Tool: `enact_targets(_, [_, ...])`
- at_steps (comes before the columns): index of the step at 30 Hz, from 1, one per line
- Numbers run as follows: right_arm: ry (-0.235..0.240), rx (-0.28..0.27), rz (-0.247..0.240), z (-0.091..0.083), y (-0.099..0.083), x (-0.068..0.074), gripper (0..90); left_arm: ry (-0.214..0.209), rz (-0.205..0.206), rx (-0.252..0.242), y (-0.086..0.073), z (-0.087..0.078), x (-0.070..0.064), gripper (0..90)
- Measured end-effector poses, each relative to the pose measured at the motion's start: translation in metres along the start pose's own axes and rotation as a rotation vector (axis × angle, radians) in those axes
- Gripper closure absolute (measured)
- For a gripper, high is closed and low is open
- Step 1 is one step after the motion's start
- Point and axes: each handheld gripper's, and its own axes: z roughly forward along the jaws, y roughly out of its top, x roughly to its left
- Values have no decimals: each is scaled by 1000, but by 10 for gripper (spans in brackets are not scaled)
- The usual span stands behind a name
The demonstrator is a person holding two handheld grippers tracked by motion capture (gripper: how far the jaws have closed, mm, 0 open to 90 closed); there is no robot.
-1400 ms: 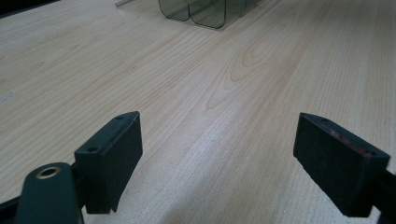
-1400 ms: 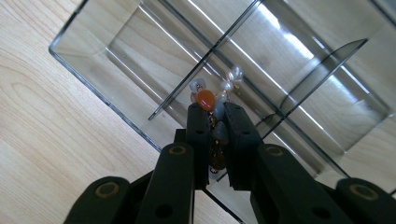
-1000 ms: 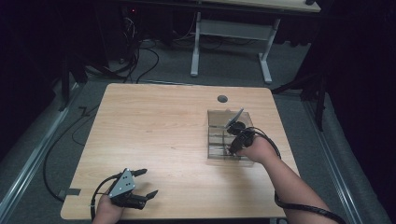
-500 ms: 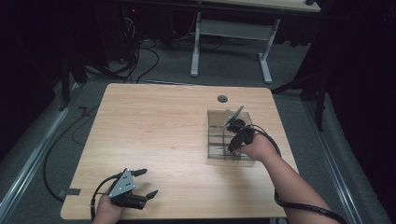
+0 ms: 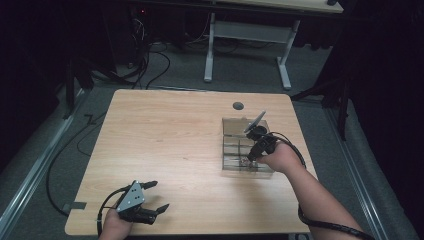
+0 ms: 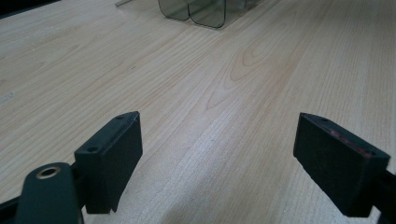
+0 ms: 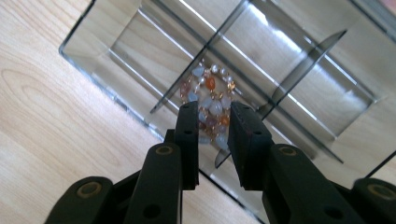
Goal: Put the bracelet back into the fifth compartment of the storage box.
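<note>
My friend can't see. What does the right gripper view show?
Two black jaws of the right gripper close around a beaded bracelet of orange, pink and pale stones inside a clear divided box. The box sits on a light wooden table.

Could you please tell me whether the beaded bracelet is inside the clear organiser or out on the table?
Inside: the beaded bracelet lies in a compartment of the clear organiser, between its dividers.

Free room and obstacles on the light wooden table (image 5: 165, 145)

The clear acrylic compartment box (image 5: 235, 127) stands at the right side — its thin dividers (image 7: 196, 79) wall in the beaded bracelet (image 7: 210, 105); left and centre of the tabletop lie open.
</note>
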Motion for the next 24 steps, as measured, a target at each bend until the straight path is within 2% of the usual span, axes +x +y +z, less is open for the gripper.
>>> enact_targets(4, [-4, 2, -9, -1, -6, 0, 747, 1, -1, 4, 0, 0, 0, 163])
enact_targets(5, [3, 1, 6, -2, -8, 0, 749, 2, 0, 3, 0, 0, 0, 163])
enact_targets(6, [1, -2, -3, -3, -10, 0, 750, 2, -1, 3, 0, 0, 0, 163])
enact_targets(7, [-2, 4, 16, -4, -12, 1, 752, 2, -1, 3, 0, 0, 0, 163])
enact_targets(8, [-1, 0, 5, -5, -13, 0, 756, 3, -1, 3, 0, 0, 0, 163])
enact_targets(12, [-1, -2, 15, -8, -21, 0, 762, 2, 1, 5, 0, 0, 0, 163])
enact_targets(13, [-2, 1, 36, -8, -24, 2, 764, 3, 1, 3, 0, 0, 0, 163])
enact_targets(14, [-2, -2, 20, -8, -25, 1, 765, 4, 1, 2, 0, 0, 0, 163])
enact_targets(24, [0, 5, 10, -9, -42, 11, 764, 3, 1, 2, 0, 0, 0, 163])
